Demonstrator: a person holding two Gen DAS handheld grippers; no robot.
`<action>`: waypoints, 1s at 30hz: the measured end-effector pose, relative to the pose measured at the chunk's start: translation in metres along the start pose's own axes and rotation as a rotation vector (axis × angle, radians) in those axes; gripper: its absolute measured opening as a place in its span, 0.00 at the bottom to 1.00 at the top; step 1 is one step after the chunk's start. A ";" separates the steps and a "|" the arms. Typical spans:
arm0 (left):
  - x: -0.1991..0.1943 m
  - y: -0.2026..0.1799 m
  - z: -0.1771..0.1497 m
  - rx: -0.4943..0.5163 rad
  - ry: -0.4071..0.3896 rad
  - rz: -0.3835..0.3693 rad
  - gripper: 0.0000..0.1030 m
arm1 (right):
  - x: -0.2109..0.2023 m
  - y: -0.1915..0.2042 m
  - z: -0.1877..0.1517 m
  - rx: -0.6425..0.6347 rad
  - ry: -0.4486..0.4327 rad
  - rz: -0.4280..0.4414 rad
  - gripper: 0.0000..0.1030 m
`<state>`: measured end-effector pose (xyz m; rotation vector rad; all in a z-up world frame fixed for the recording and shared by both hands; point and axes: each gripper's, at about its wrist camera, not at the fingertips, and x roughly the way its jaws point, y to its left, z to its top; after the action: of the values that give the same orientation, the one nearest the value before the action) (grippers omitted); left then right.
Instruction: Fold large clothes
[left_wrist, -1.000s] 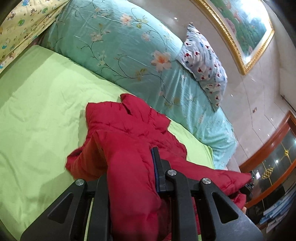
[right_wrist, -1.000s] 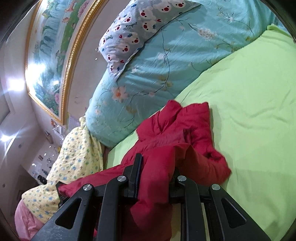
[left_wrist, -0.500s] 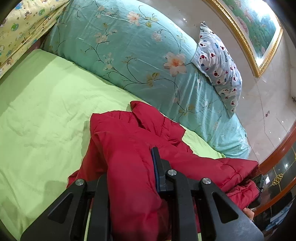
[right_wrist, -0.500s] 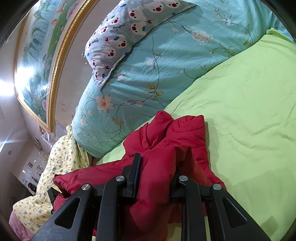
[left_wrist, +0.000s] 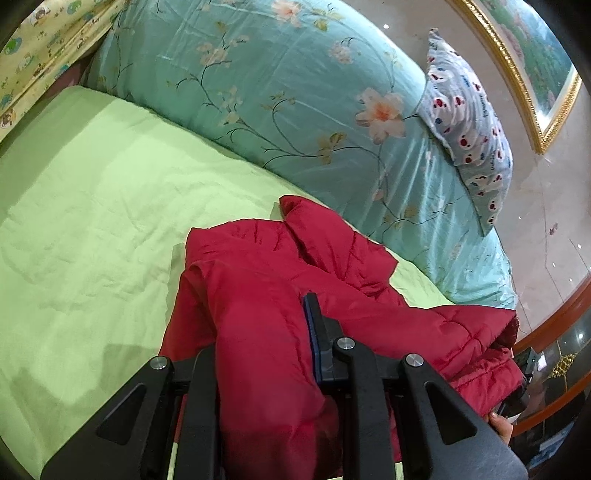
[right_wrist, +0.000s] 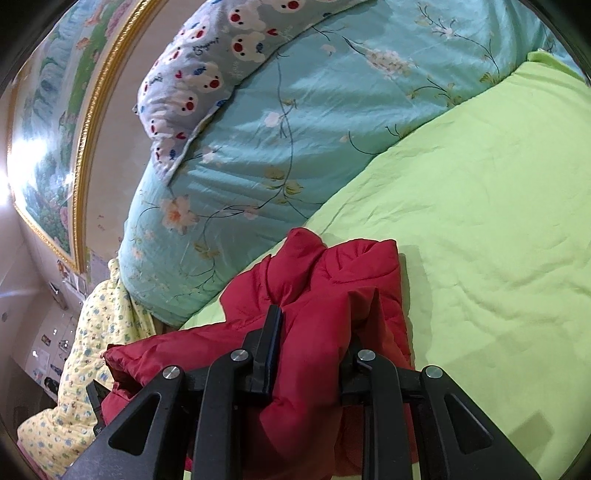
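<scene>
Jacket-wise, the red puffy coat (left_wrist: 295, 280) is bunched on the green sheet (left_wrist: 92, 206), gripped near-side by left gripper (left_wrist: 258, 332) and right gripper (right_wrist: 314, 343), both angled downward.

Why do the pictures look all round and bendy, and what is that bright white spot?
Both wrist views use a fisheye lens, so straight things curve and the corners go black: in the left wrist view the gold picture frame bows. In the right wrist view light glares white off the painting. The red jacket casts a soft shadow on the green sheet.
</scene>
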<state>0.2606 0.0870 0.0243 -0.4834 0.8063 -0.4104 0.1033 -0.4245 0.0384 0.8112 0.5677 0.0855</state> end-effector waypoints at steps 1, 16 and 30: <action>0.003 0.003 0.001 -0.008 0.005 -0.002 0.18 | 0.002 -0.002 0.000 0.006 0.000 -0.003 0.22; 0.059 0.021 0.013 -0.082 0.054 0.034 0.18 | 0.043 -0.014 0.010 0.045 -0.006 -0.097 0.25; 0.100 0.040 0.029 -0.171 0.103 0.011 0.21 | 0.095 -0.050 0.013 0.197 -0.009 -0.126 0.28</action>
<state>0.3522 0.0747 -0.0384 -0.6202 0.9479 -0.3597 0.1842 -0.4409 -0.0322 0.9638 0.6242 -0.0912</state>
